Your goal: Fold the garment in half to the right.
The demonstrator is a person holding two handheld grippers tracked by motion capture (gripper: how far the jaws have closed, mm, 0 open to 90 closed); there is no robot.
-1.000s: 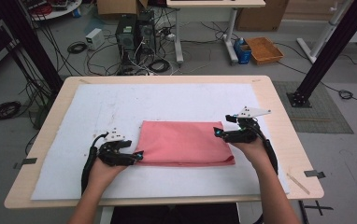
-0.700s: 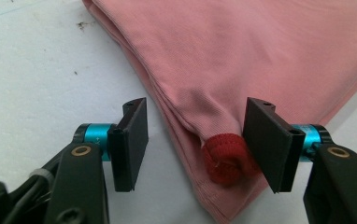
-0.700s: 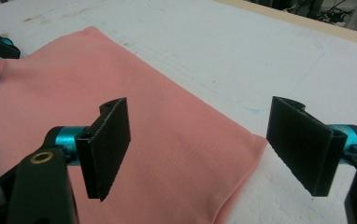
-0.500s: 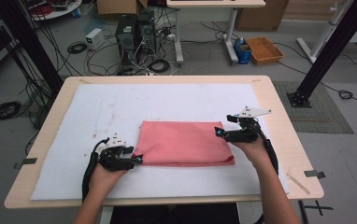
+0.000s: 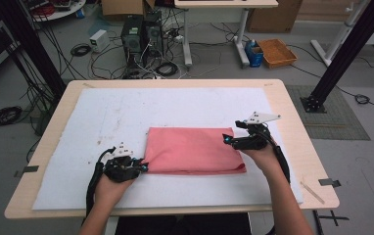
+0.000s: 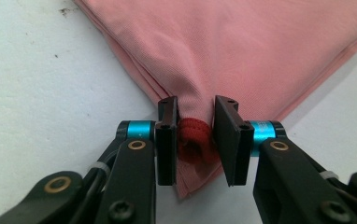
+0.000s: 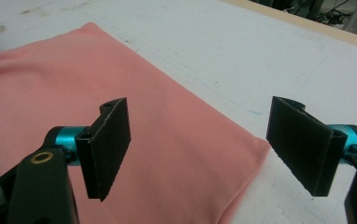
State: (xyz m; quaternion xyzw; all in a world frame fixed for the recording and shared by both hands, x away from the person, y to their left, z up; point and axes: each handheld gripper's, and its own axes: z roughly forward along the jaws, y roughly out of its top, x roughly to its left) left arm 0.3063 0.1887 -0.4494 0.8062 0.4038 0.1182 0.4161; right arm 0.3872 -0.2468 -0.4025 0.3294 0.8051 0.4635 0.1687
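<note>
Cloth point(image 6: 242, 42) already folded; left claw point(image 6: 196, 140) just closing, pinching its corner; right claw point(image 7: 200, 149) open above far corner; next fold left.

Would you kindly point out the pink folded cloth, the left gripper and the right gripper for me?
pink folded cloth point(image 5: 192, 149): high view, middle of its top layer.
left gripper point(image 6: 195, 137): left gripper view, midway between its fingertips, at the cloth's corner.
right gripper point(image 7: 200, 144): right gripper view, midway between its fingertips.
</note>
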